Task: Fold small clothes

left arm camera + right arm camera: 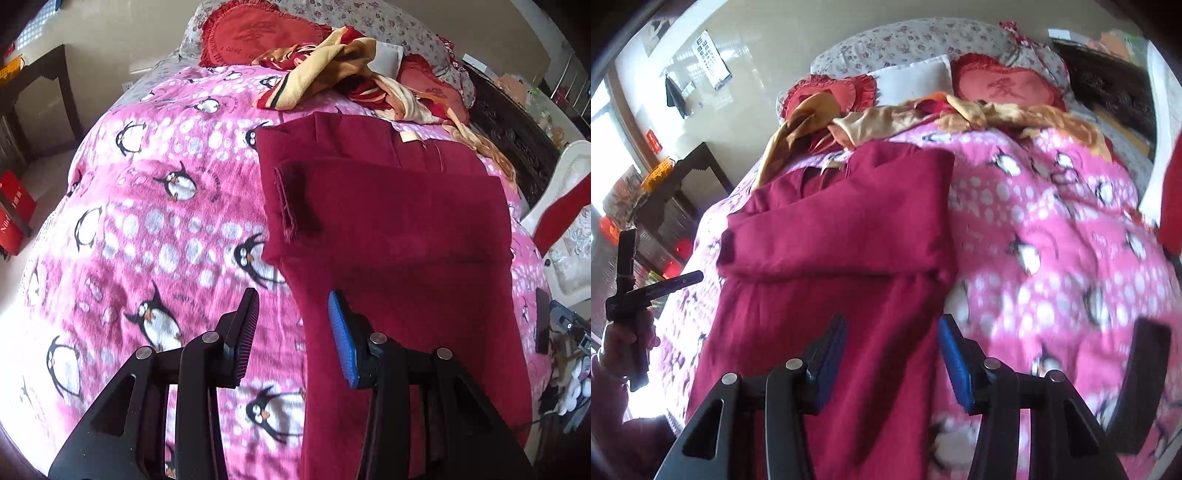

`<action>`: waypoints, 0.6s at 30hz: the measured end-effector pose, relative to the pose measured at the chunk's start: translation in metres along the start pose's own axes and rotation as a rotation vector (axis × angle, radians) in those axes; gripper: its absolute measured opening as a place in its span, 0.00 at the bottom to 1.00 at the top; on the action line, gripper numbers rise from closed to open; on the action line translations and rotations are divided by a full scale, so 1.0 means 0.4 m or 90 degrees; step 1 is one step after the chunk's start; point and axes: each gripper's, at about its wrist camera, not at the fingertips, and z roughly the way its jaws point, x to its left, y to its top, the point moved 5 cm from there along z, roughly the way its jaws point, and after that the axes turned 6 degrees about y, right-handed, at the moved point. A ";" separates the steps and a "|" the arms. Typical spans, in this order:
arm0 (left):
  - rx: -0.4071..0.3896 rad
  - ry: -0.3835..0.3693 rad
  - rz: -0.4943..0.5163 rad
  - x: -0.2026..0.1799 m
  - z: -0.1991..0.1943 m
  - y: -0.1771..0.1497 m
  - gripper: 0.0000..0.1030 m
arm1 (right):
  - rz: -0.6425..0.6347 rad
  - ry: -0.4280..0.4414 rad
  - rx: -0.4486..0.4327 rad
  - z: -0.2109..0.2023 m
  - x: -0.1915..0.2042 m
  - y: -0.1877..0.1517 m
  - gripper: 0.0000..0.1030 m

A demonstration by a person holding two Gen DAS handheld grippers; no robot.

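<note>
Dark red garment (399,221): matt, napped knit cloth with a soft fuzzy surface. Pink penguin blanket (166,206): plush fleece, deep-piled. Left gripper (293,339): matt black plastic frame, bright metal pins, ribbed rubbery pads, one blue. Heart cushion (1008,86): red cloth with frilled edging.

Showing black plastic two-finger grippers (293,332) (892,349) with blue ribbed pads (341,338), silver pivot screws (793,364); wearing a pink sleeve (605,384), lower left.

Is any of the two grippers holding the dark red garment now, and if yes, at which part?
Nothing is held. The left gripper and the right gripper both have their fingers apart with nothing between them, and the dark red garment lies folded on the penguin blanket.
</note>
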 end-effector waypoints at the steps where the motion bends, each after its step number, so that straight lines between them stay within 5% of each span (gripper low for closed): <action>1: 0.006 -0.005 -0.003 0.009 -0.010 -0.023 0.37 | 0.001 0.000 0.005 -0.010 0.004 -0.022 0.47; 11: 0.078 -0.016 -0.007 0.051 -0.066 -0.286 0.37 | -0.014 0.042 0.115 -0.060 0.007 -0.242 0.47; 18: 0.091 -0.012 0.017 0.038 -0.090 -0.355 0.37 | -0.051 0.027 0.169 -0.141 0.002 -0.351 0.47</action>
